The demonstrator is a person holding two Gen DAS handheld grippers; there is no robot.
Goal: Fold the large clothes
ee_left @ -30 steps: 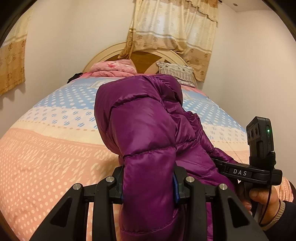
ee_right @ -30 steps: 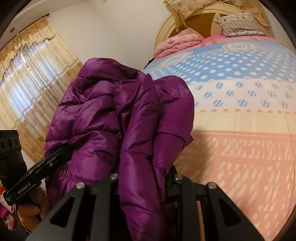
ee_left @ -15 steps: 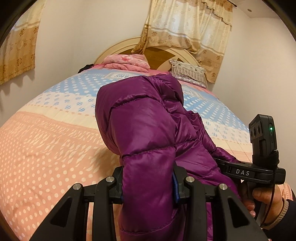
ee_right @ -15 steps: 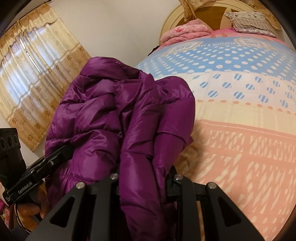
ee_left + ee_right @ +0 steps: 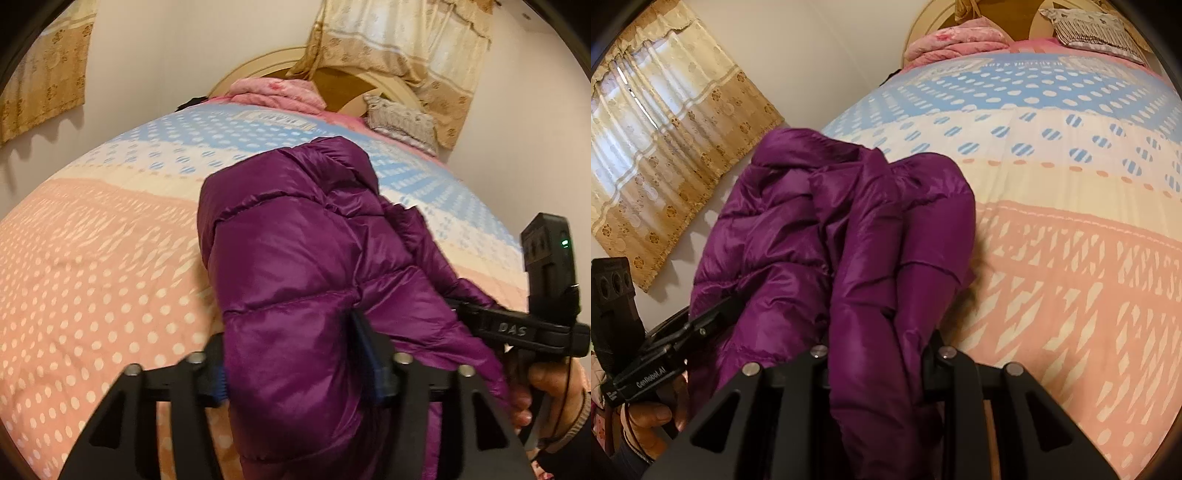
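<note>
Garment: purple down jacket (image 5: 295, 280), bunched and puffy, held over the near, pink-dotted end of the bedspread (image 5: 92, 295); lowest part appeared to rest on the cover, contact not clear.
Left gripper (image 5: 295, 369): jaws opening, a thick quilted fold between them; blue pad on the left seemed just clear of the cloth, the right one hard to judge.
Right gripper (image 5: 875, 354): narrow, pinched on a dark fold of the same jacket.
Step in hand: judged as setting the jacket down on the bed for folding.
Done well: lowered until the cover bore the weight, let go fully on the left, held on the right until the bulk settled, then spread flat before any fold.
Risk: slippery shell, likely to slump or spring back.
Hidden: sleeves, hem, zip and collar lost in the bunch; jacket underside behind the claws.
Cut off: the person, only a hand on each handle.
Blurred: left view slightly smeared.
</note>
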